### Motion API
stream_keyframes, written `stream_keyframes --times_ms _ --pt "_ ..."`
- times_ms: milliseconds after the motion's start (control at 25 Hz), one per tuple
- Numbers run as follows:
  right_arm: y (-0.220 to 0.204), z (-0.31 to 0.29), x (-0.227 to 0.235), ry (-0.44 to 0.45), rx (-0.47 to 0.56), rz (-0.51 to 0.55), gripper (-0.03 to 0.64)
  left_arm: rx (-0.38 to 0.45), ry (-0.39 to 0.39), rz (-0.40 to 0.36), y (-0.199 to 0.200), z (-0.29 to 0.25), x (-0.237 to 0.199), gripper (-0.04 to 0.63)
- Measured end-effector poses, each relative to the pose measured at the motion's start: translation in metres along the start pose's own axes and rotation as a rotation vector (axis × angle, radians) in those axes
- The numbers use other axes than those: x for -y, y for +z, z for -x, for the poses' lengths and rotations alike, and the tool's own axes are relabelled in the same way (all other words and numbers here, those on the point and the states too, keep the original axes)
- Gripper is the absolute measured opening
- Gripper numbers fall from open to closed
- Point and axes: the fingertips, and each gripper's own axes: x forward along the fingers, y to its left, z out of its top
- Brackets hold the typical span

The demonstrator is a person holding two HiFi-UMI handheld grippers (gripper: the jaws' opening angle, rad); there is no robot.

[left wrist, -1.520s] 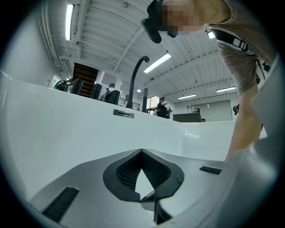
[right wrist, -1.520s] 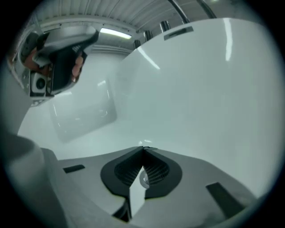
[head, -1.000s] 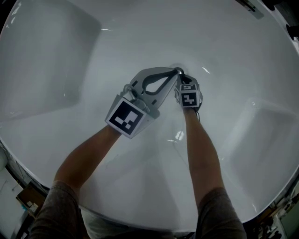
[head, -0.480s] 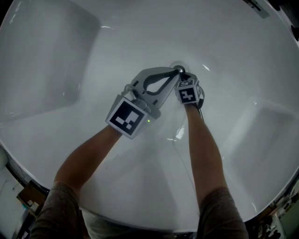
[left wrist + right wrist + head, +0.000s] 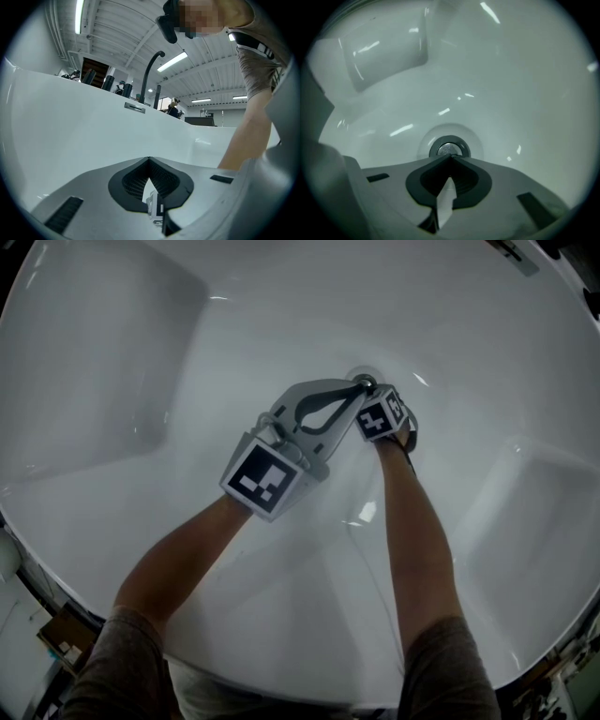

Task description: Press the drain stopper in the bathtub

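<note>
The round metal drain stopper (image 5: pixel 449 149) sits in its ring at the bottom of the white bathtub (image 5: pixel 281 315). In the right gripper view it lies just beyond the tips of my right gripper (image 5: pixel 450 158), which is shut and empty. The head view shows only the rim of the drain (image 5: pixel 361 374) past both grippers' tips. My left gripper (image 5: pixel 359 385) is shut too, tips beside the right gripper (image 5: pixel 368 388) at the drain. The left gripper (image 5: pixel 149 160) points up at the tub wall in its own view.
A recessed seat (image 5: pixel 103 352) is moulded into the tub at the left and a step (image 5: pixel 534 512) at the right. A black faucet (image 5: pixel 149 70) rises over the tub rim in the left gripper view. A person's arm (image 5: pixel 248 126) is at the right there.
Both grippers have slid a little farther toward the drain. The right gripper's marker cube has tilted and moved up the picture.
</note>
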Motion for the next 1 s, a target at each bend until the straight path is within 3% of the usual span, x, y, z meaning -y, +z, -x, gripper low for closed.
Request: stream_keyframes --times_ms 80,280,600,800,1000 --pt "-0.001 -0.002 -0.001 0.001 -0.043 0.051 0.003 0.003 -0.001 0.004 0.001 0.001 0.000 0.002" --pt "0.002 0.006 0.005 -0.009 0.085 -0.201 0.002 -0.012 0.002 0.020 -0.006 0.006 0.000 0.002" --pt "0.002 0.028 0.010 -0.031 0.202 -0.291 0.002 -0.032 0.023 0.054 -0.004 0.013 0.000 0.002" --pt "0.022 0.086 -0.002 -0.010 0.308 -0.332 0.002 -0.049 0.048 0.060 0.025 0.029 0.009 0.002" --pt "0.048 0.189 -0.012 0.027 0.421 -0.390 0.002 -0.049 0.086 0.062 0.086 0.052 0.030 0.002"
